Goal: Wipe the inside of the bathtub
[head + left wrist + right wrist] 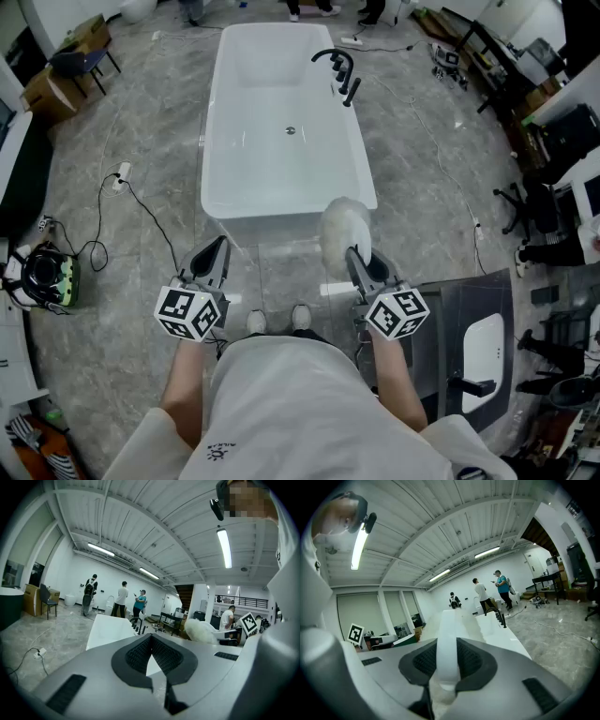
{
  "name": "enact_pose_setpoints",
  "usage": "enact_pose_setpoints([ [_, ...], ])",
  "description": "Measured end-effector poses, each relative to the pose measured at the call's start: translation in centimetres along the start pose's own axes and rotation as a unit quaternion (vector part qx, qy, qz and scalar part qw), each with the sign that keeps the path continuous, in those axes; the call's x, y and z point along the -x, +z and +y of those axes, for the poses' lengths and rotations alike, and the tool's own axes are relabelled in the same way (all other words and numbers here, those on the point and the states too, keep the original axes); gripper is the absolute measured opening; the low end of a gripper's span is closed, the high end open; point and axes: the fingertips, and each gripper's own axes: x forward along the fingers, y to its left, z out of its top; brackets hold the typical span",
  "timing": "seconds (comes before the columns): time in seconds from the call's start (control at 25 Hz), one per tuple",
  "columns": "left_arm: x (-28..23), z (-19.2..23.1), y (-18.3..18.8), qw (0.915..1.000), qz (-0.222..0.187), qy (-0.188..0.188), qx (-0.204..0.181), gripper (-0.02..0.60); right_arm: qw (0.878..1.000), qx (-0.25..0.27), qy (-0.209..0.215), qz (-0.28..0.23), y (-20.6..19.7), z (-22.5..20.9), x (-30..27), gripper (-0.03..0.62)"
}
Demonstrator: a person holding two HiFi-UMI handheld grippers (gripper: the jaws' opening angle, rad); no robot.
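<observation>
The white bathtub (272,173) is standing lengthwise on the grey marbled floor (141,141), straight ahead of the person, with its near end just beyond their shoes. It is looking dry and bare inside. A small drain (291,130) is sitting mid-floor and a black faucet (339,70) is arching over the far right rim. I judge the shell to be hard, glossy and slippery, so nothing needs gripping there. The wiping will want light, sweeping pressure along the walls and floor.

The tool for that is a fluffy white duster (344,228), hanging over the near right corner of the tub. Its head is looking soft and feather-light, likely to squash flat under any push. The stiff white handle (447,653) is the sensible place to hold it.

The right gripper (357,256) is doing just that, its tongs pinching the handle between the dark pads. The left gripper (217,247) is hovering level with it to the left. It is carrying nothing, and its tongs are pressed together at the tips.

As for writing, the cubes on the grippers are showing only black-and-white square patterns. A small mark on the person's shirt (281,403) is too tiny to read. I am seeing no brand on the tub.
</observation>
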Motion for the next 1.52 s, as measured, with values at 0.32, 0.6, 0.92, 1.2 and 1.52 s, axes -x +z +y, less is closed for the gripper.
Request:
enact_pose_setpoints([
  [0.32,-1.7,-0.3,0.5,0.9999,-0.002,-0.007,-0.015,0.006,0.999,0.034,0.005,0.006,0.0,1.4,-2.6,0.095],
  [0.6,-1.6,0.2,1.1,0.9998,-0.006,-0.016,-0.014,0.006,0.999,0.033,0.021,0.007,0.4,3.1,-3.9,0.097],
  [0.92,-0.8,2.2,1.0,0.9997,-0.006,-0.024,-0.008,0.006,0.999,0.03,0.012,0.007,-0.3,4.5,-4.9,0.097],
  [1.2,-0.5,3.8,0.7,0.9993,0.005,-0.033,-0.018,0.005,1.0,0.029,-0.006,0.009,-0.7,5.5,-5.8,0.097],
  [1.52,1.2,5.7,0.2,0.9993,0.0,-0.037,-0.005,0.006,0.999,0.028,-0.011,0.018,-1.9,7.2,-6.2,0.097],
])
